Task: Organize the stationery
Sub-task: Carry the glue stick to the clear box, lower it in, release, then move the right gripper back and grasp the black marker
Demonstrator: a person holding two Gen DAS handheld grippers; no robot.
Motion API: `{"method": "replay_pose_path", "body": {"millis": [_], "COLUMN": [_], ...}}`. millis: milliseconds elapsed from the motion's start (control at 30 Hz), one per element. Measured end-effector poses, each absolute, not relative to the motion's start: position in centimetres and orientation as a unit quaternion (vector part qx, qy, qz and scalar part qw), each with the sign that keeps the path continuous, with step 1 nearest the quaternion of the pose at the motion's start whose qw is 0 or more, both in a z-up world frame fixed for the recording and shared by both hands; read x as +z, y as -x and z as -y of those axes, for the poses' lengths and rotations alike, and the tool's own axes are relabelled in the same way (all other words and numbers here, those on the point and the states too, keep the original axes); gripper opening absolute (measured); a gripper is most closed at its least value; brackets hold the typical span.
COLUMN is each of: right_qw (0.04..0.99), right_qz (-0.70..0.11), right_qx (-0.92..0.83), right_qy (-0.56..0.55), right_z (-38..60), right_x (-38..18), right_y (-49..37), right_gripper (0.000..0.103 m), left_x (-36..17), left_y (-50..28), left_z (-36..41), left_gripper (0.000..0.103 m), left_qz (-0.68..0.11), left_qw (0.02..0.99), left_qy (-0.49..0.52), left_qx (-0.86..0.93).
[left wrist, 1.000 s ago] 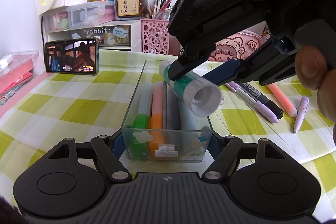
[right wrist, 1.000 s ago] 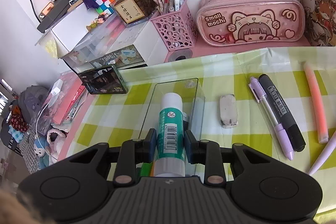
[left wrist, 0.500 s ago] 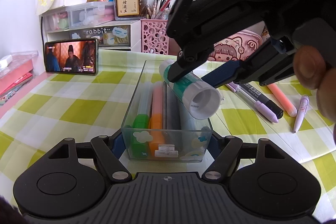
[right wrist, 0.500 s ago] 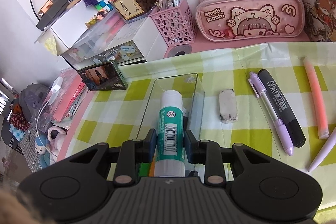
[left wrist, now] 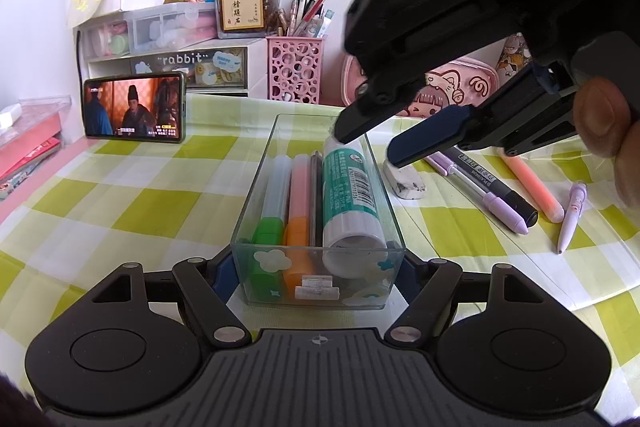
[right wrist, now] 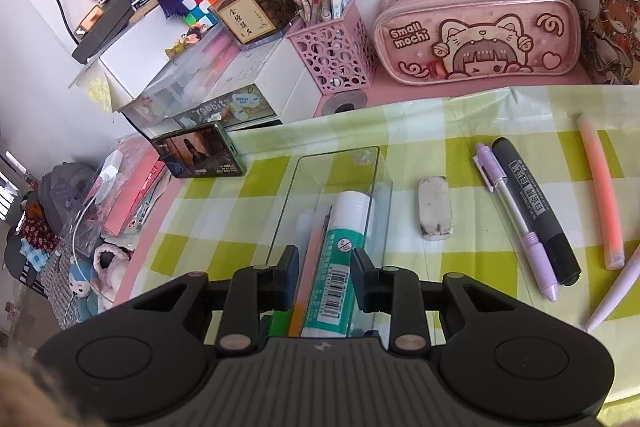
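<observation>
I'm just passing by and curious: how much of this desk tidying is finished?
Partly done. The clear box holds several pens and the glue stick, just released by the open right gripper. The left gripper clamps the box. Left on the cloth: eraser, black marker, purple pen, peach highlighter.

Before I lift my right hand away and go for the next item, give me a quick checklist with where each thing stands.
1. Glue stick lying flat inside the clear box: ok.
2. Right gripper not clamping the glue stick: ok, jaws open above it.
3. Left gripper steadying the box: ok, shut on its near end.
4. Path up and out of the box free: ok, nothing above the right gripper's fingers.
5. Next items reachable: ok, eraser, purple pen and black marker lie loose on the cloth beside the box.
6. Room left in the box: cannot tell, its bottom row looks full.
</observation>
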State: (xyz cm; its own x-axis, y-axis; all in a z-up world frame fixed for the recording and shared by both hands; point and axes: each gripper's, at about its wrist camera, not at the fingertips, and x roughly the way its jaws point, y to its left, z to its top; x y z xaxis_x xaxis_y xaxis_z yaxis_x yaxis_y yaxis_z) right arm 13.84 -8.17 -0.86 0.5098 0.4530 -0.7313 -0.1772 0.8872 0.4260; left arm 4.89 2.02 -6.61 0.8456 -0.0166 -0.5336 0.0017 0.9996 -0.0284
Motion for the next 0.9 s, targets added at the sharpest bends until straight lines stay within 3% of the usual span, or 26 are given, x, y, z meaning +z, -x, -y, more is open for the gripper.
{"method": "replay_pose_path", "body": {"millis": [433, 900], "right_qw": [0.883, 0.887], "right_qz": [-0.412, -0.441], "right_qx": [0.099, 0.095], "right_qy": [-0.203, -0.101], "right_z": [17.8, 18.1], "right_x": [-0.7, -3.8], "right_y": [-14.6, -16.2], "right_gripper": [0.032, 0.032], "left_x": [-6.6, -6.5], "left_y": [-4.9, -4.4], "left_z": [-2.1, -1.7], "left_gripper": [0.073, 0.073], "left_qz": [-0.277, -0.283], "left_qw": [0.961, 0.959], "left_qy": [0.015, 0.007], "left_qx": [-0.003, 0.006]}}
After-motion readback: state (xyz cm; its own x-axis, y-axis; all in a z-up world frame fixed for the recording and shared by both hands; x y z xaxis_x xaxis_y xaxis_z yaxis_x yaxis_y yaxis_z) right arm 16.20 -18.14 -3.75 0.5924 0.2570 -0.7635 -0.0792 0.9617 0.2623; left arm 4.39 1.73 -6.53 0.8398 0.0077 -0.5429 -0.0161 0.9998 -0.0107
